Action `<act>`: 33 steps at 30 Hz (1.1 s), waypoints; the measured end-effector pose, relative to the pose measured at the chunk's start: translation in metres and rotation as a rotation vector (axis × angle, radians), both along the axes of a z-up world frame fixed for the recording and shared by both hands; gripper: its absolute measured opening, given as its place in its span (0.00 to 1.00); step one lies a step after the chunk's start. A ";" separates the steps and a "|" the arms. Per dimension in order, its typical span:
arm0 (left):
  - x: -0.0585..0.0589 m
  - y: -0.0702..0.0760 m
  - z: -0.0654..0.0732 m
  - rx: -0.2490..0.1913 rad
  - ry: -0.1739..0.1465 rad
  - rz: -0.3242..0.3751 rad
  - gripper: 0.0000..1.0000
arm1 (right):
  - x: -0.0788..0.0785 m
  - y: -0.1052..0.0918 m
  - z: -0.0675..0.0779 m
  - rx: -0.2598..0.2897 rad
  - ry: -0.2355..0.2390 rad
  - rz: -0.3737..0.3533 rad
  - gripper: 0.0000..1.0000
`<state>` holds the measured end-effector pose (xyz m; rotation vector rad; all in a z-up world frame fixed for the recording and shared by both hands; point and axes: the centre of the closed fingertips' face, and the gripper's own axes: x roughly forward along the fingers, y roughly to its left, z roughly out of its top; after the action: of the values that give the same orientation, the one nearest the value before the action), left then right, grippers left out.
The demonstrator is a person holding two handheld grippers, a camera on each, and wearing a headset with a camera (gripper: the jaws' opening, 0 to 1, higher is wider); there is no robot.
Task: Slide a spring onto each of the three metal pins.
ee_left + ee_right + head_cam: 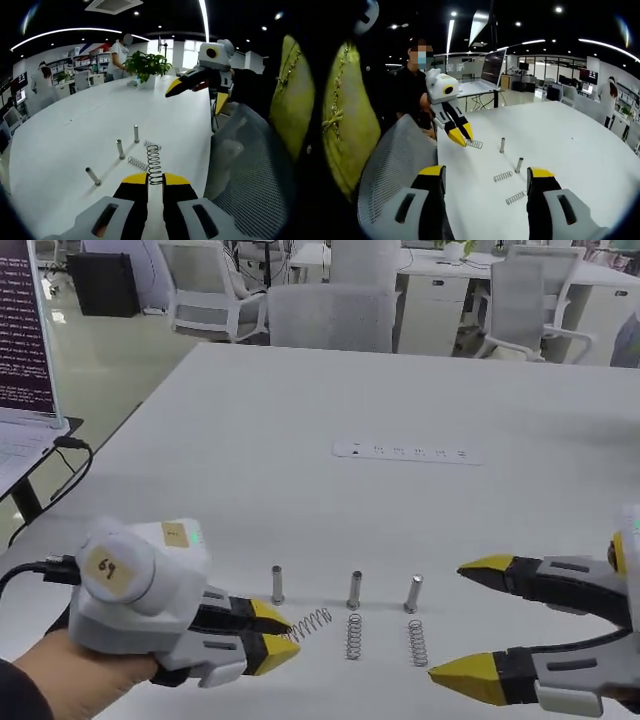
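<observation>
A white table point(250, 410) carries a flat white socket strip point(405, 452) near its middle, grey office chairs point(330, 318) stand behind its far edge, an open laptop point(20, 340) is beside it at the left, and a potted plant point(146, 65) stands on its far end.

Three metal pins point(354, 590) are standing in a row; two springs point(354, 636) are lying nearer, the left gripper point(283, 633) pinching a third spring point(310, 622).

L gripper point(290, 637) fingers together; R gripper point(447, 621) fingers wide.
</observation>
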<state>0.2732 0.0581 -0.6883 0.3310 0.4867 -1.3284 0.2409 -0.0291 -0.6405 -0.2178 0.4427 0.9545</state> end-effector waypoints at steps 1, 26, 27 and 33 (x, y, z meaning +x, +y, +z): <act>-0.002 -0.002 0.001 -0.003 0.002 -0.011 0.02 | 0.000 0.002 0.000 0.001 0.003 0.007 0.62; -0.046 -0.037 0.015 -0.030 -0.022 -0.237 0.02 | -0.018 0.033 -0.019 -0.004 0.086 0.160 0.31; -0.047 -0.038 0.016 -0.032 -0.022 -0.241 0.02 | -0.018 0.033 -0.019 -0.005 0.086 0.161 0.29; -0.051 -0.040 0.019 -0.039 -0.027 -0.263 0.02 | -0.019 0.033 -0.023 -0.016 0.094 0.174 0.24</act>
<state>0.2224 0.0185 -0.6695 0.3897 0.4031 -1.5842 0.2214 0.0042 -0.6631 -0.2288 0.5241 1.1359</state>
